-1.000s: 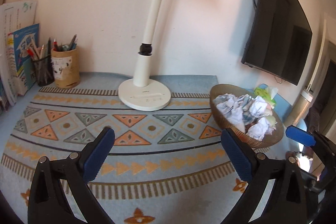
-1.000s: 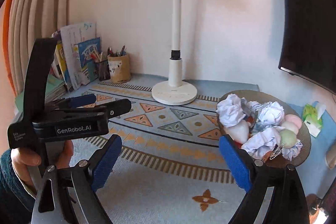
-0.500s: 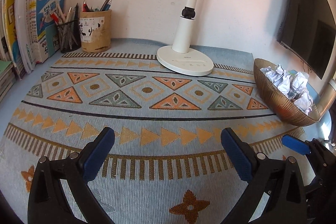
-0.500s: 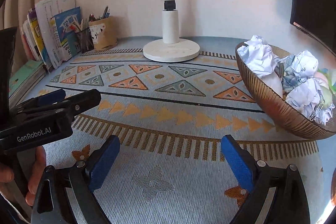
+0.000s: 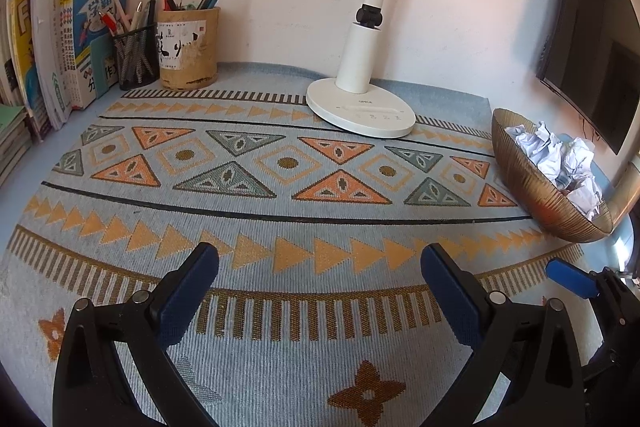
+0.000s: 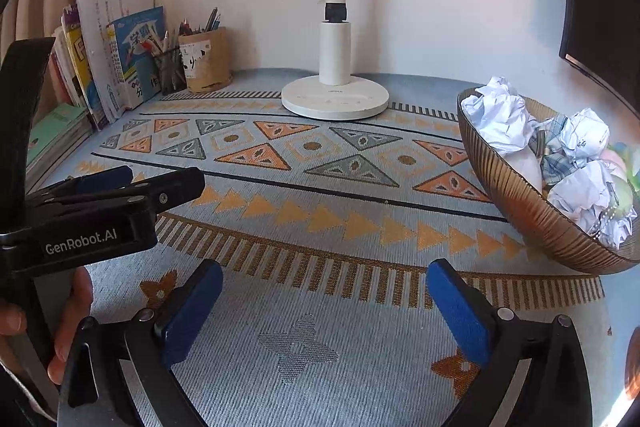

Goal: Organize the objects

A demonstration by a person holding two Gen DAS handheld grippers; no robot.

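A ribbed bronze bowl [image 6: 528, 211] stands at the right of the patterned mat [image 6: 320, 195]. It holds several crumpled paper balls [image 6: 500, 115], a plaid cloth and pale round items. The bowl also shows in the left wrist view [image 5: 532, 187]. My left gripper [image 5: 320, 291] is open and empty, low over the mat's front. My right gripper [image 6: 324, 303] is open and empty, low over the mat, left of the bowl. The left gripper's body [image 6: 100, 211] shows at the left of the right wrist view.
A white desk lamp [image 5: 360, 107] stands at the back centre. A tan pen cup [image 5: 188, 47] and a black mesh pen holder [image 5: 136, 55] stand at the back left beside upright books [image 5: 72, 39]. A dark monitor [image 5: 592, 51] hangs on the right wall.
Both grippers have dropped lower toward the mat and tilted down; the lamp head has left view. The left view swung left, away from the bowl. Both stay open.
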